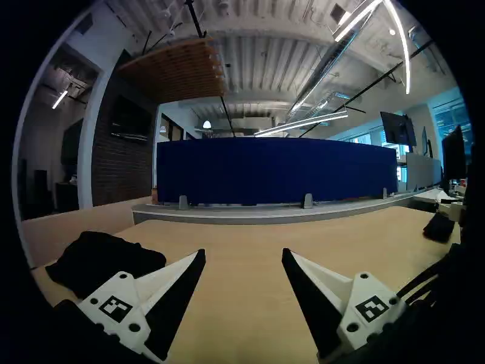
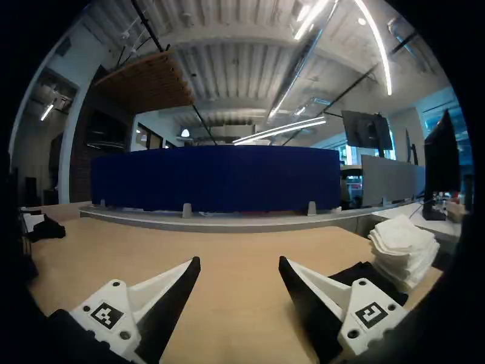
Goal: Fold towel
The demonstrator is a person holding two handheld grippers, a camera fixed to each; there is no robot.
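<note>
Plainly, both pairs of tongs are spread wide with nothing between their fingers, each hovering low over the pale wooden counter (image 1: 254, 236). In the left gripper view the left tongs (image 1: 242, 267) frame bare wood, and a crumpled black cloth (image 1: 100, 261) lies on the counter at about 8 o'clock, just behind the left finger and partly hidden by it. A small dark object (image 1: 439, 227) sits at 3 o'clock near the counter's edge (too far off to tell what it is). A blue partition (image 1: 273, 170) runs across the back at 12 o'clock. In the right gripper view the right tongs (image 2: 238, 270) are likewise parted and empty. A stack of white towels (image 2: 403, 242) – folded, slightly uneven – rests at 3 o'clock, and a flat dark cloth (image 2: 370, 274) lies just beside it, reaching behind the right finger at 4 o'clock. A dark bundle (image 2: 47, 230) sits far off at 9 o'clock, and a monitor (image 2: 441, 164) stands at 2 o'clock.
</note>
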